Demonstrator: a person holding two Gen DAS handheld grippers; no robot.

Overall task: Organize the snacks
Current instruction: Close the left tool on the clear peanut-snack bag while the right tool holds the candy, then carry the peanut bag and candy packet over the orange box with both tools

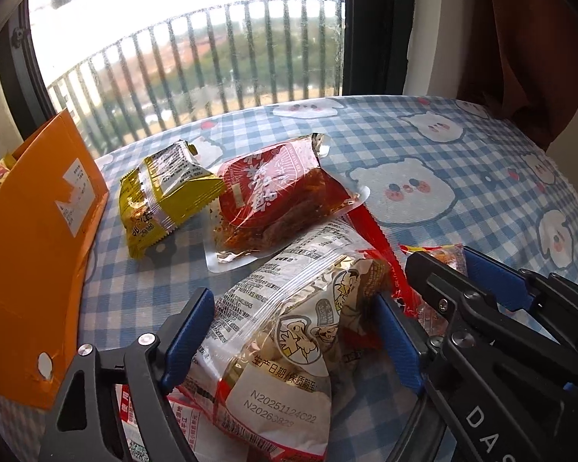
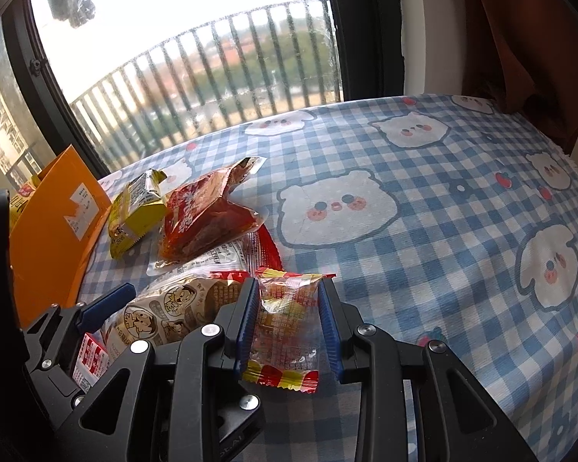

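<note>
A: We see the left gripper (image 1: pixel 289 331) with its fingers around a cream cartoon-printed packet (image 1: pixel 281 327), touching both sides, on the checked desk (image 1: pixel 462 161).

B: We see the right gripper (image 2: pixel 289 323) holding a small clear red-and-yellow packet (image 2: pixel 285 331). Only the left view shows the date code; both show the orange box (image 1: pixel 31 208).

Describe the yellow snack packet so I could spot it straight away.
Start at the orange box by the window. On the checked cloth just beside it lies the yellow packet, touching the red pouch. It is the only yellow one.
</note>
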